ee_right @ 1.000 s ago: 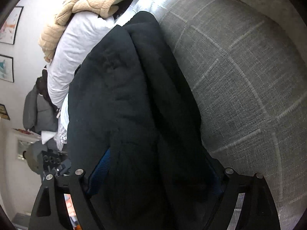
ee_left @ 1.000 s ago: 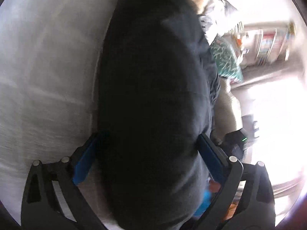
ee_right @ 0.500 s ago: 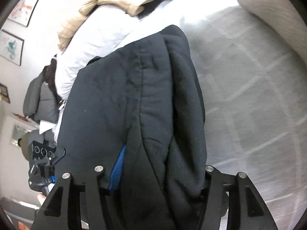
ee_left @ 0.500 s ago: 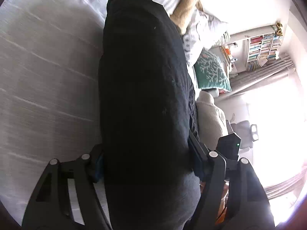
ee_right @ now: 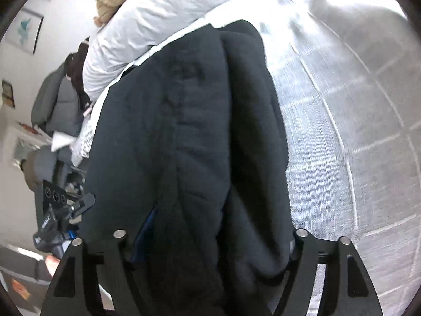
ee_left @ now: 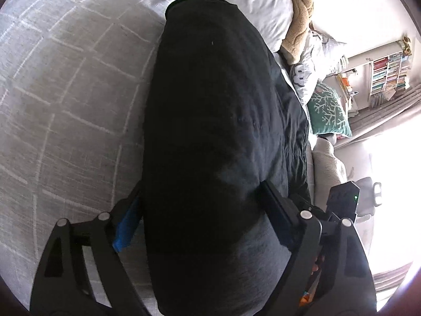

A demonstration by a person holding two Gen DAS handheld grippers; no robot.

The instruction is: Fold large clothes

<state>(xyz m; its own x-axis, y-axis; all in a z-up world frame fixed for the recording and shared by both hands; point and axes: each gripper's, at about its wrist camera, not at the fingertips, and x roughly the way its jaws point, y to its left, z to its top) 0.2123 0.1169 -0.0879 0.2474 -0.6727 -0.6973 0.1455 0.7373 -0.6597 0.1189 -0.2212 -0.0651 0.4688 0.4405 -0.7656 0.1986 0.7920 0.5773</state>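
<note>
Both the left gripper (ee_left: 202, 210) and right gripper (ee_right: 213, 237), jaws opening around a dark folded garment (ee_left: 215, 121) on a bed (ee_left: 65, 92), risk letting the fold slump apart.

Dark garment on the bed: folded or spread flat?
Folded. The dark garment lies as a thick narrow bundle on the grey bedspread, with layered edges and a lengthwise crease showing in the right wrist view.

Black garment (ee_left: 215, 131); grey bedspread (ee_left: 65, 105), white grid.
</note>
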